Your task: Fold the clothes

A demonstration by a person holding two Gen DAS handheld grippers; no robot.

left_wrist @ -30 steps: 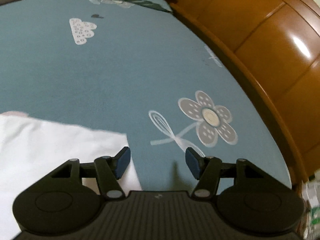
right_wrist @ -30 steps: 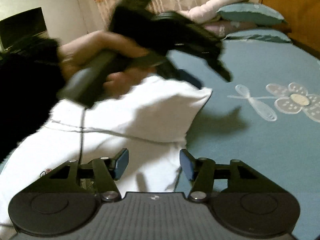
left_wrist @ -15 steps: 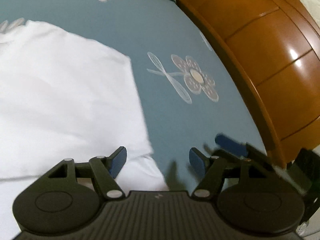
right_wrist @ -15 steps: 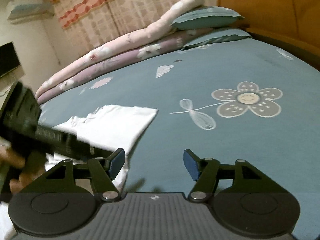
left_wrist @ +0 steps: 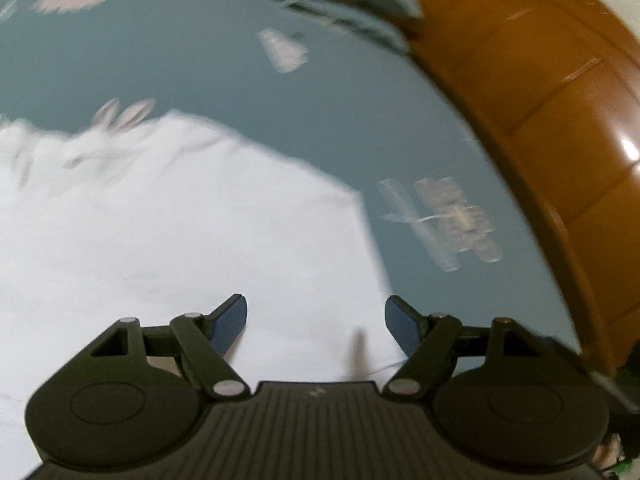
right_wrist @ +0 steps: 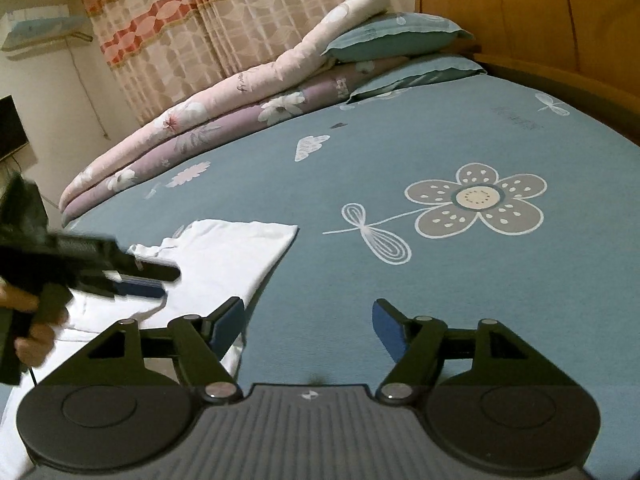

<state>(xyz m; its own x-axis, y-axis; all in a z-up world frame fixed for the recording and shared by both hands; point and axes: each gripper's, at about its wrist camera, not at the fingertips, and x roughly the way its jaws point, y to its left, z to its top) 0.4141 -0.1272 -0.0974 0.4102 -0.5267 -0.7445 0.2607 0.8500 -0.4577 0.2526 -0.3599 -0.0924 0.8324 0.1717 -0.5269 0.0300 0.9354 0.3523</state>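
Garment (right_wrist: 224,252), one, white; two pillows (right_wrist: 392,36); left gripper (left_wrist: 316,322) wide; right gripper (right_wrist: 308,326) opening, empty.

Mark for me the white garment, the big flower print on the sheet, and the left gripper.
white garment (right_wrist: 236,256), right wrist view: flat middle of the folded top layer.
flower print (right_wrist: 478,198), right wrist view: its pale round centre.
left gripper (left_wrist: 316,322), left wrist view: midway between its blue fingertips.

White garment (right_wrist: 224,256): plain white fabric, lying flat on the blue flower-print bedsheet (right_wrist: 440,140), toward its left side in the right wrist view. Far end shows a straight folded edge with a squared corner. Apparently folded over once; left wrist view too blurred to confirm.
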